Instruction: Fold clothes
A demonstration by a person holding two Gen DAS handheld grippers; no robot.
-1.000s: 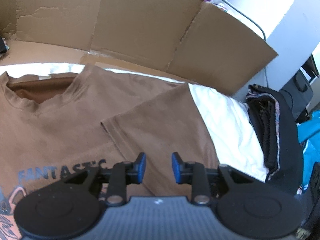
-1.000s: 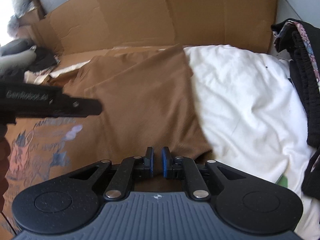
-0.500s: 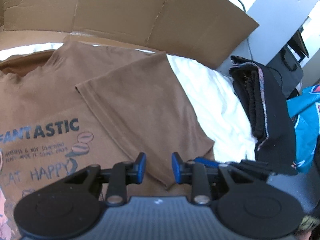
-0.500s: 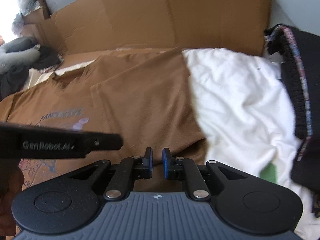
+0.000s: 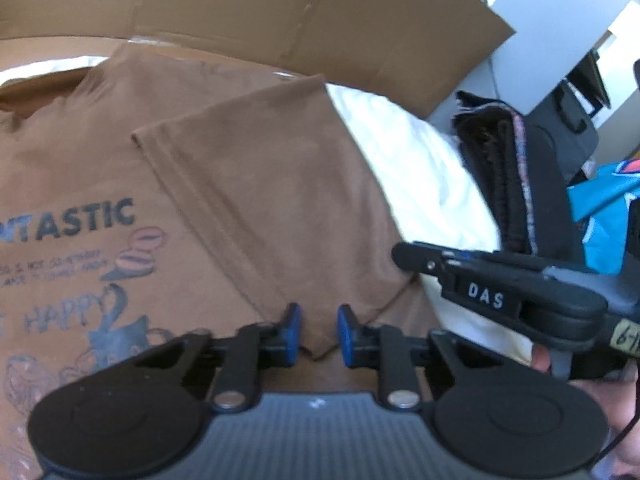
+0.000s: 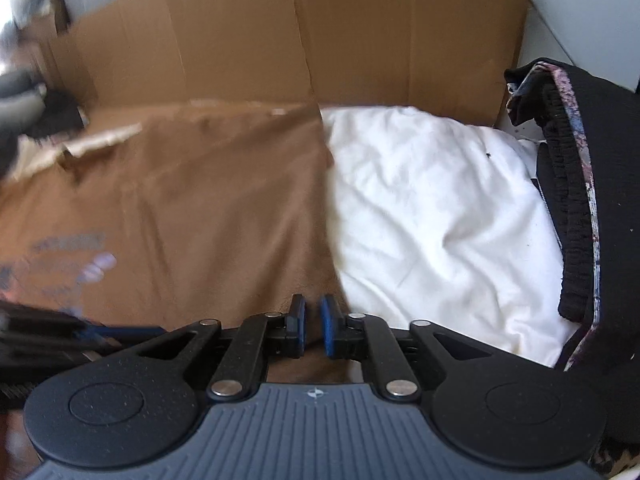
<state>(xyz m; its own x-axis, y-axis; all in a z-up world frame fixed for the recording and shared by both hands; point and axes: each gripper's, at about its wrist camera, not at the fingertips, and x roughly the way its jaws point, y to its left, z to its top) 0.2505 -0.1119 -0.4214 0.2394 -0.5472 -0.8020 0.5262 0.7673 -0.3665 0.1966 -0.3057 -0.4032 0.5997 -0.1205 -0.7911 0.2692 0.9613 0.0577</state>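
Note:
A brown T-shirt (image 5: 100, 140) with a "FANTASTIC" print lies flat on a white sheet (image 5: 420, 184). Its right sleeve (image 5: 260, 184) is folded inward over the chest. My left gripper (image 5: 318, 334) hovers at the sleeve's near corner. Its jaws are closing, with the fabric corner in the gap and the pads apart from it. My right gripper (image 5: 404, 258) reaches in from the right, its tip at the shirt's right edge. In the right wrist view the right gripper (image 6: 313, 330) stands shut over the shirt's (image 6: 200, 220) edge; no cloth shows pinched.
Flattened cardboard (image 5: 320, 12) stands behind the sheet (image 6: 432, 208). A stack of dark folded clothes (image 6: 592, 160) sits at the right, also visible from the left wrist as the dark stack (image 5: 516, 184). A teal garment (image 5: 600, 216) lies beyond it.
My left gripper sank toward the sleeve's near corner and its jaws narrowed. The right gripper came into the left wrist view from the right. The shirt lies as before.

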